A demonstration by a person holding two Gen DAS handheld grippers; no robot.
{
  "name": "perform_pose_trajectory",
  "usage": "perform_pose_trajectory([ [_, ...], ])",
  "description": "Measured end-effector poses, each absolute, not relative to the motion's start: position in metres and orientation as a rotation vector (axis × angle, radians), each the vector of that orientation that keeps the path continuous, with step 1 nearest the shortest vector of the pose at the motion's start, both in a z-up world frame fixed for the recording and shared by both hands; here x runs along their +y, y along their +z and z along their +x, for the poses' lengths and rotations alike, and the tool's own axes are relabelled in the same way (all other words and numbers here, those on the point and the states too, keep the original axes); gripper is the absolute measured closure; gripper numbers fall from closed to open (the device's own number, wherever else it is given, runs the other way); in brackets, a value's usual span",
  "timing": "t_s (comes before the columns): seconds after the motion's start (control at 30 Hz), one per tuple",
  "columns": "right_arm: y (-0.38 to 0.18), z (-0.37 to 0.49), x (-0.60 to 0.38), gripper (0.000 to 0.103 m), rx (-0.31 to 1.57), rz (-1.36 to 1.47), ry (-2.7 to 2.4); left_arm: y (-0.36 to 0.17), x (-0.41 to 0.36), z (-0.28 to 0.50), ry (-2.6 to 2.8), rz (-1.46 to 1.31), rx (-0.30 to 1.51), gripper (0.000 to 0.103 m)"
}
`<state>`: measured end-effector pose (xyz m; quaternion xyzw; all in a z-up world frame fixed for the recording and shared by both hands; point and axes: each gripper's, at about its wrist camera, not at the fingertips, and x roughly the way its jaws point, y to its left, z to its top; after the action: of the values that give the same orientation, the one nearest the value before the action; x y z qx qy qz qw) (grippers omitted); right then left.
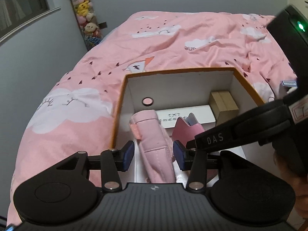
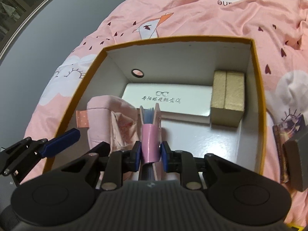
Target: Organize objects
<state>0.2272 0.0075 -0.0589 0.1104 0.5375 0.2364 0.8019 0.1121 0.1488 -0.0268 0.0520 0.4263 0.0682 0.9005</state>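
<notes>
An orange-rimmed white box (image 1: 179,70) (image 2: 173,38) sits open on the pink bedspread. A padded pink pouch (image 1: 154,134) (image 2: 100,115) stands inside along its left wall. My left gripper (image 1: 154,154) straddles the pouch with its pads clear of the fabric on both sides, so it is open. One of its blue fingers (image 2: 61,142) shows in the right wrist view. My right gripper (image 2: 150,155) is shut on a small pink booklet (image 2: 151,140) (image 1: 182,129) with blue pages, held upright over the box floor beside the pouch.
A white glasses case (image 2: 167,100) and two tan blocks (image 2: 228,100) lie at the box's far side. A small printed packet (image 2: 288,132) rests on the bedspread (image 2: 211,9) to the right. A clear tube of plush toys (image 1: 86,19) stands by the grey wall.
</notes>
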Motion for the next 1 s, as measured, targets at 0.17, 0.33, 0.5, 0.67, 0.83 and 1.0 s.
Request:
perform_pose_trajectory([
  [0.17, -0.056, 0.225, 0.016, 0.08, 1.162, 0.242, 0.524, -0.017, 0.152, 0.103, 0.164, 0.121, 0.902, 0.045],
  [0.33, -0.054, 0.226, 0.024, 0.08, 1.149, 0.213, 0.503, -0.006, 0.165, 0.091, 0.085, 0.045, 0.903, 0.035],
  [0.5, -0.052, 0.225, 0.025, 0.08, 1.151, 0.194, 0.497, -0.005, 0.167, 0.085, 0.034, 0.07, 0.882, 0.032],
  [0.67, -0.051, 0.226, 0.02, 0.08, 1.155, 0.214, 0.482, -0.005, 0.152, 0.082, 0.062, 0.229, 0.857, 0.017],
  [0.83, -0.048, 0.225, 0.021, 0.08, 1.155, 0.24, 0.496, -0.018, 0.143, 0.086, 0.083, 0.328, 0.881, 0.015],
  [1.0, -0.045, 0.225, 0.034, 0.08, 1.111, 0.187, 0.456, -0.027, 0.145, 0.091, 0.074, 0.295, 0.909, 0.015],
])
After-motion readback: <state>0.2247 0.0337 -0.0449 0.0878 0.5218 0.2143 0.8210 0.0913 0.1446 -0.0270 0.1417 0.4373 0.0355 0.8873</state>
